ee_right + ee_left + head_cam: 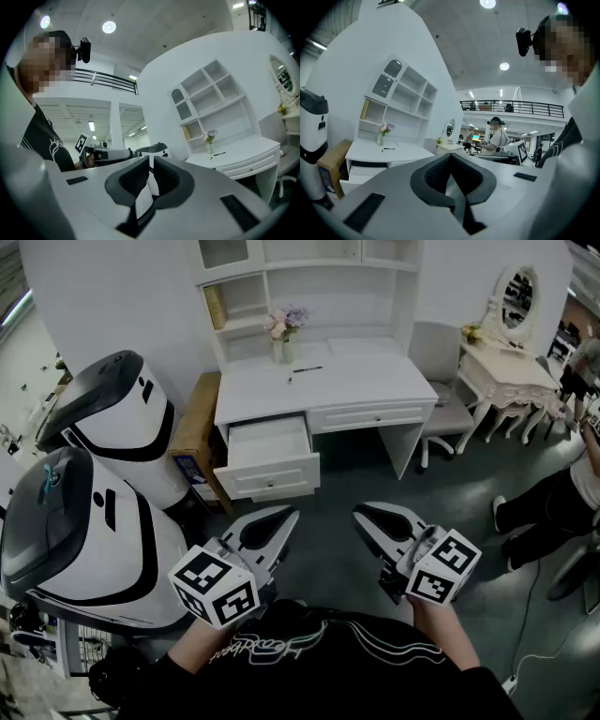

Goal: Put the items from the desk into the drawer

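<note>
We hold both grippers level, well short of the desk (366, 381). Our left gripper (287, 515) has its jaws pressed together on nothing; our right gripper (362, 513) is likewise closed and empty. Straight ahead of the left gripper the drawer (270, 442) stands open. Beyond it a pen (307, 369) and a flower vase (283, 343) sit on the desktop.

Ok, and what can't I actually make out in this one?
- Open drawer, head view: its rear runs under the desk top, so that part is hidden.
- Dark speck beside the pen, head view: too small to identify.
- Shelf unit, head view: its top compartments are cut off by the upper edge.
- Cardboard box, head view: the print on its label is too small to read.
</note>
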Demonstrator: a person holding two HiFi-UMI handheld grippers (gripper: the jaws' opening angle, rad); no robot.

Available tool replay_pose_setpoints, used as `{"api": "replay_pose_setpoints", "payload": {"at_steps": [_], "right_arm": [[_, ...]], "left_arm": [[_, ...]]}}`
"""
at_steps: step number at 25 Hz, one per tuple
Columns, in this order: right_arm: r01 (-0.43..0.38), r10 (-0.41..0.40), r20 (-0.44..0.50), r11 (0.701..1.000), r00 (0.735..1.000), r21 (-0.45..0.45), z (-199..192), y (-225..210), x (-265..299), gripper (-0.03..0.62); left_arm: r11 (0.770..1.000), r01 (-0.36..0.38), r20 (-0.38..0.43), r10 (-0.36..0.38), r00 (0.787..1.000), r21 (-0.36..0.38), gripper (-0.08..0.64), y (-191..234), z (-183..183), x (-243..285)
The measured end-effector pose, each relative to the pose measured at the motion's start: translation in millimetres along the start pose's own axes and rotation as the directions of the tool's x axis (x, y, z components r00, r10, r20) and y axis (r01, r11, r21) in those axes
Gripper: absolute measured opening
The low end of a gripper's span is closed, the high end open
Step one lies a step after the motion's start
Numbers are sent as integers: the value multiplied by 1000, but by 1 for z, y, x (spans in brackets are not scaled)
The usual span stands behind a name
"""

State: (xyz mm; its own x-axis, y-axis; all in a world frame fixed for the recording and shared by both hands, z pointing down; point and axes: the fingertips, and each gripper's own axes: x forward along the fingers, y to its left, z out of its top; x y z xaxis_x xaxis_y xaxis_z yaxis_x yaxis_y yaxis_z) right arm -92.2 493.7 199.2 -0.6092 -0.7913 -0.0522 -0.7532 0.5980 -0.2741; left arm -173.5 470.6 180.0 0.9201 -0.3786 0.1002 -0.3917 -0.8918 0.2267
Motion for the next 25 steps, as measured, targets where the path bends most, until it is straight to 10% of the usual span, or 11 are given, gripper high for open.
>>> {"api": "replay_pose_setpoints", "payload": {"at_steps": [13,25], "right_arm": [[12,-10,-37,999,999,33,-18,-19,1,60],[55,-48,-84,995,995,86,-33,-117,64,60]], "left_arm": [[999,-4,-26,3,1000,-40,20,7,-18,15],[995,26,-90,-35,995,-93,20,95,-30,93]]}}
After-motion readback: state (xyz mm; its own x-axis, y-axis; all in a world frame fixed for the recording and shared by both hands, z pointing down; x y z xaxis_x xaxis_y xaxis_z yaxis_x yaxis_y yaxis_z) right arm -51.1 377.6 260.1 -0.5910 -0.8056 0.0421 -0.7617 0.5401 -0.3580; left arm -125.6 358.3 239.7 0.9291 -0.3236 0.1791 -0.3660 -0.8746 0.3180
